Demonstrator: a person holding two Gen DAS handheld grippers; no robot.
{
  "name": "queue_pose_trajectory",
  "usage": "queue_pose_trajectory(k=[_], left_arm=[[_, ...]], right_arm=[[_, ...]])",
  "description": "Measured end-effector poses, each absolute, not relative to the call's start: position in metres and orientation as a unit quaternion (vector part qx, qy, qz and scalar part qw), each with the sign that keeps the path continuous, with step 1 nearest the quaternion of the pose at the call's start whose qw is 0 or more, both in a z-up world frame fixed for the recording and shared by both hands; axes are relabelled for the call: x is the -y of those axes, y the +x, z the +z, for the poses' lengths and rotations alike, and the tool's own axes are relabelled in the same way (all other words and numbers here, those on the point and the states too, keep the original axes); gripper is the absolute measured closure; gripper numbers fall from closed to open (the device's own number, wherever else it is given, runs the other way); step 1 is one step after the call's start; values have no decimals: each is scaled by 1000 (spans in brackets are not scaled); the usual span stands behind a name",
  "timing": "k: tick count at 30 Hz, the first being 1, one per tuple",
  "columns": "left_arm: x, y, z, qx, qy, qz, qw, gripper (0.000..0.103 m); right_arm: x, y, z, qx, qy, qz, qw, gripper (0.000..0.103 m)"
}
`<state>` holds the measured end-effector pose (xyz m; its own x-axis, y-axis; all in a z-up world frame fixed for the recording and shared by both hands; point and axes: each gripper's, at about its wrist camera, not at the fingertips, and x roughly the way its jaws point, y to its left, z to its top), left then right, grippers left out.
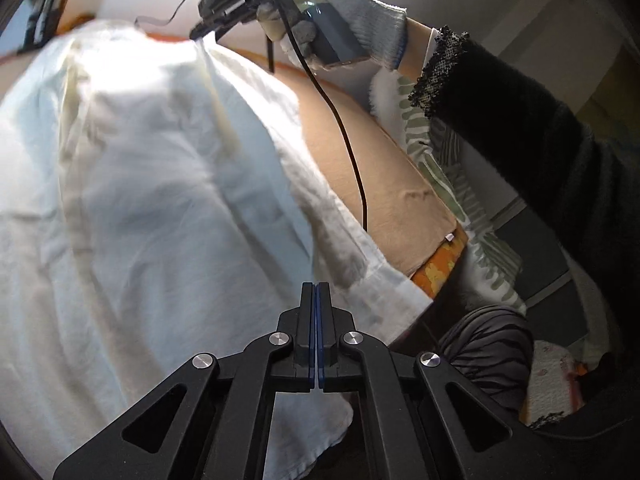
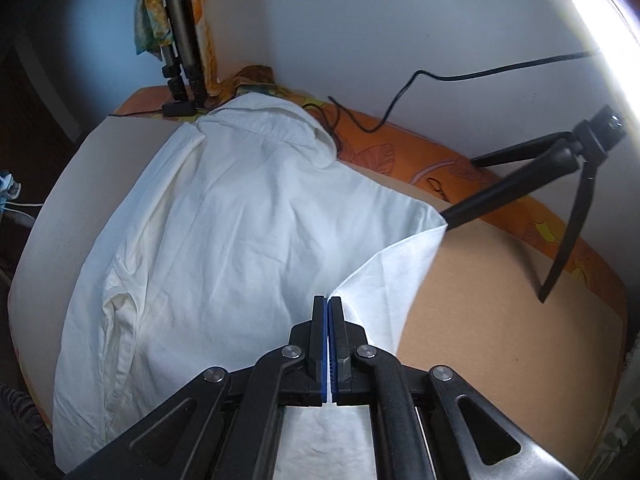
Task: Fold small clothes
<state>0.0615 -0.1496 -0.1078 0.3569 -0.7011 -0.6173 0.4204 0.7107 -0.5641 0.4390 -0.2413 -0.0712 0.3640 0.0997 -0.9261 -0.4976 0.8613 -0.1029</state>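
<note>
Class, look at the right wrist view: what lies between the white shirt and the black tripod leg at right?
In the right wrist view, bare tan board lies between the white shirt and that tripod leg.

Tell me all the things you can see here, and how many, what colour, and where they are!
shirt: one, white, spread on the board, collar at the far end
board: one, tan, under the shirt
patterned cloth: one, orange with leaves, along the board's far edge by the wall
small tripod: one, black, on the board at the right
cable: one, black, along the wall
tall stand legs: one set, grey and black, far left corner
glove: one, grey-white, on the hand holding the right gripper
sleeve: one, black, on that arm
left gripper: black, blue-padded fingers, shut on the shirt's edge
right gripper: black, blue-padded fingers, shut on a shirt fold
</note>
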Motion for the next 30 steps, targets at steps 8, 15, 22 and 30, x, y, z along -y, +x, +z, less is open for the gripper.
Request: queue_pose_trajectory(k=[8, 15, 22, 30], left_arm=[[158, 64, -107, -454, -146, -334, 813, 83], [183, 56, -110, -465, -118, -337, 810, 71], [187, 60, -126, -485, -151, -340, 791, 87], [170, 60, -126, -473, -195, -332, 792, 100]], right_arm=[[252, 430, -73, -544, -144, 213, 799, 87], [316, 357, -8, -511, -86, 231, 824, 79], [389, 248, -13, -519, -48, 198, 830, 74], [427, 150, -83, -573, 0, 167, 802, 73]])
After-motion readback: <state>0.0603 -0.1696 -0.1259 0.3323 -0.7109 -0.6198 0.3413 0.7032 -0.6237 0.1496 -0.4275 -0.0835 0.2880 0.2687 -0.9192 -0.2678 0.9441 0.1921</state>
